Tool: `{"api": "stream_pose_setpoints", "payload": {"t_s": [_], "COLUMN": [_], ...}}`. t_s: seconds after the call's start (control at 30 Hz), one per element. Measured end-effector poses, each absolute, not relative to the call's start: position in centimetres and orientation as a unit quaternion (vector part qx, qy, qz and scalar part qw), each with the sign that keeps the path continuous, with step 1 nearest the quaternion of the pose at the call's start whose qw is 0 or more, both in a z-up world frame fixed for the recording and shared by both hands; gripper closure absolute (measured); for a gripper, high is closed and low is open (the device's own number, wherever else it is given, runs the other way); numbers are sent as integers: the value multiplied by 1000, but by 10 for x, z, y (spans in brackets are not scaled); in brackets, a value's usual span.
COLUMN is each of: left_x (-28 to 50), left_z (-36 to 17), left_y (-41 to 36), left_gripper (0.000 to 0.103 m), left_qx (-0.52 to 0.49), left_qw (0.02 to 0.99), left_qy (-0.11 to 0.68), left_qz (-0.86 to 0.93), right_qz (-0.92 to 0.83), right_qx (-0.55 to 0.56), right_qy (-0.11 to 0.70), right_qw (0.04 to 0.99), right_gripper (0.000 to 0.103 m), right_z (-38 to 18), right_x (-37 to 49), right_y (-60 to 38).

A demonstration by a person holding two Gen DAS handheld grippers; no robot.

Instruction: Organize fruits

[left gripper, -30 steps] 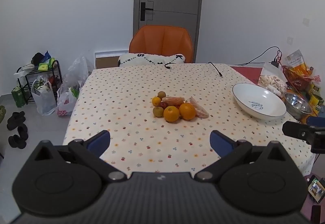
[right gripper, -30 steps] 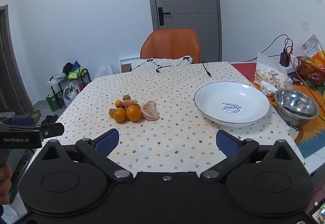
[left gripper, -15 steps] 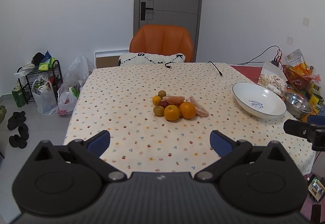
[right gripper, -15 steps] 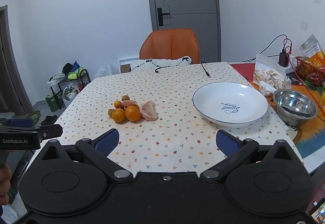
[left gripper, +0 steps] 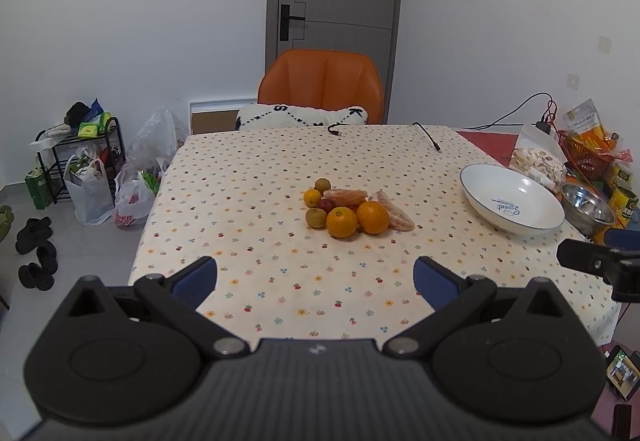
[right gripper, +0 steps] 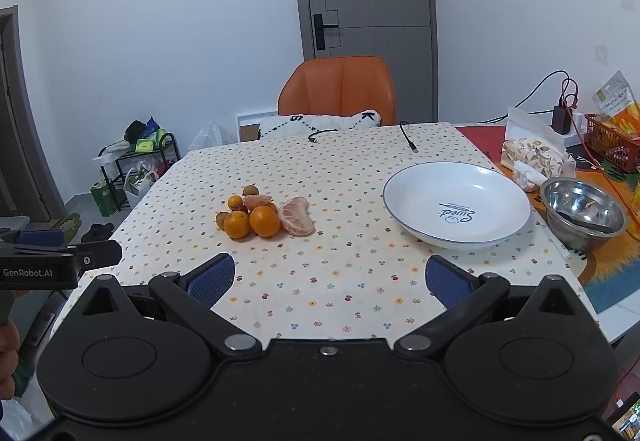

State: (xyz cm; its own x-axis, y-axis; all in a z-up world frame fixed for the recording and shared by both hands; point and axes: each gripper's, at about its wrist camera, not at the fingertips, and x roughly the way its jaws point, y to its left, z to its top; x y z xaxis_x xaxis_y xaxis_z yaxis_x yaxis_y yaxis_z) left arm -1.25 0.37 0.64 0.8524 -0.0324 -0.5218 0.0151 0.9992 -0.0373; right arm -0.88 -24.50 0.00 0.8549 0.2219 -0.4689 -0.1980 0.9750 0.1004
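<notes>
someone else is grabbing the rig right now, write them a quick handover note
Left gripper: open, empty, above the near table edge.
Right gripper: open, empty, likewise.
Fruit pile: whole oranges, small brownish fruits and peeled citrus segments, bunched mid-table on the dotted tablecloth.
White round plate with blue rim: empty, right of the pile.
Done: nothing moved yet.
Left: probably every fruit goes to the plate.

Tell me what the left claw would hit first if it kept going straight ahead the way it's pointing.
Probably the fruit pile. The open left claw points at it across bare tablecloth, though depth is hard to judge.
</notes>
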Motion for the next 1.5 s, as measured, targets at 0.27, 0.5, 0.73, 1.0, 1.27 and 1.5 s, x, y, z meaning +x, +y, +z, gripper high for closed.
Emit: {"api": "stream_pose_setpoints", "payload": {"t_s": [0.27,0.5,0.73,1.0,1.27,1.5], "left_x": [-13,-13,-13,-12,1,18], "left_z": [7,6,6,8,9,5], "left_y": [4,4,4,4,3,3], "left_gripper": [0,0,0,0,0,0], "left_qx": [-16,-16,-16,-16,-19,-21], "left_qw": [962,962,963,963,961,960], "left_qy": [271,271,270,269,274,279], "left_qz": [-13,-13,-12,-15,-26,-32], "right_qz": [109,109,109,111,114,115], "right_qx": [23,23,24,22,27,24], "right_qy": [246,246,246,246,253,263], "right_qw": [963,963,963,963,960,958], "right_gripper": [0,0,0,0,0,0], "right_z": [0,0,0,0,-5,-10], "right_x": [-9,-9,-9,-8,3,20], "right_y": [-244,-244,-244,-244,-243,-240]}}
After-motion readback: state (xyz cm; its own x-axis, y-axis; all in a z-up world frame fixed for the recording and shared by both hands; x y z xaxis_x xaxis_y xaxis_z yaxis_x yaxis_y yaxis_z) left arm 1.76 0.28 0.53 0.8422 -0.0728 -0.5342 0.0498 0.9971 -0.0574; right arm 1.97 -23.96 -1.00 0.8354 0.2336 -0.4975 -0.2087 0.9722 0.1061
